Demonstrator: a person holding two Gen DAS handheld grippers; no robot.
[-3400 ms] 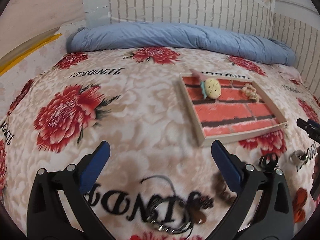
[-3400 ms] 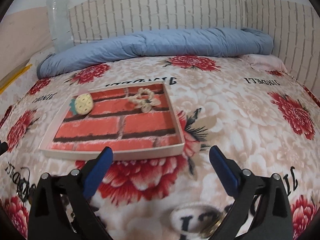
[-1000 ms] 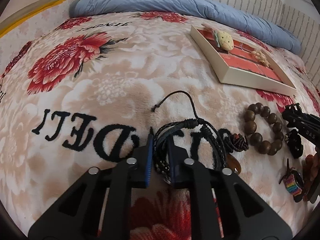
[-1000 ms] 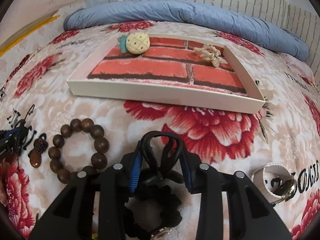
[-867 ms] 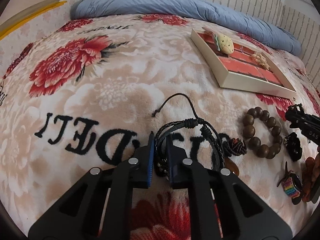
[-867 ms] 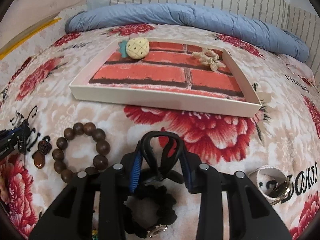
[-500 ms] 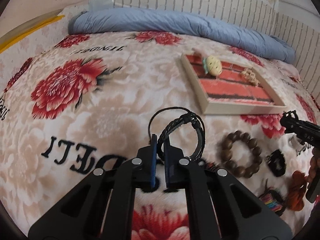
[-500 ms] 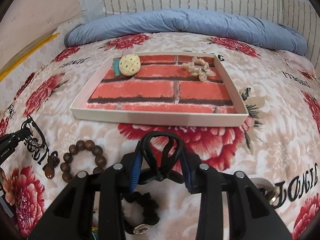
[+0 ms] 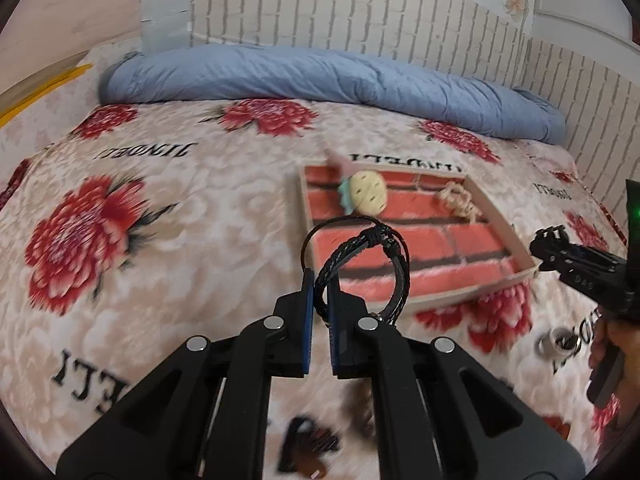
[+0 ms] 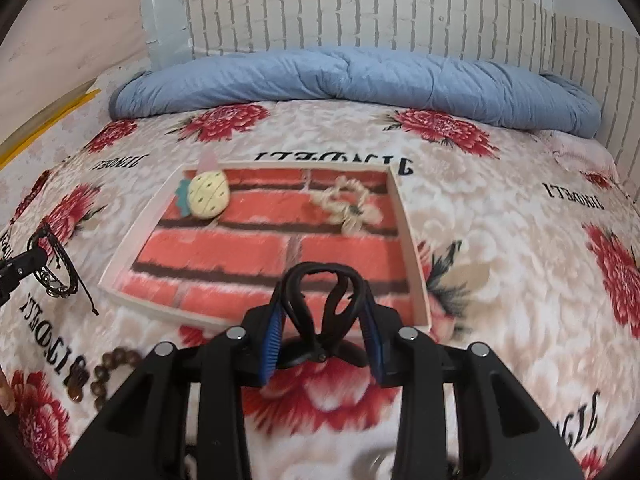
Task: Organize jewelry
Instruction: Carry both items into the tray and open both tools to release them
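Item: black braided bracelet [image 9: 372,264], clamped in my left tongs [image 9: 319,296], whose jaws are pressed together on its cords; the loop stands up and forward of the tips, clear of the bed [image 9: 200,208].

Item: black hair claw [image 10: 320,304], gripped across its body in my right tongs [image 10: 322,316], jaws part-way apart around it.

Destination: brick-patterned tray [image 10: 412,264], holding a pineapple clip [image 10: 208,196] and a pale knotted piece [image 10: 348,204].

Bearing: the tray lies directly ahead of and below my right tongs, near edge just beyond the tips; from my left tongs it lies ahead and to the right. The right hand appears nearer.

Remaining on bed: wooden bead bracelet [image 10: 108,372].
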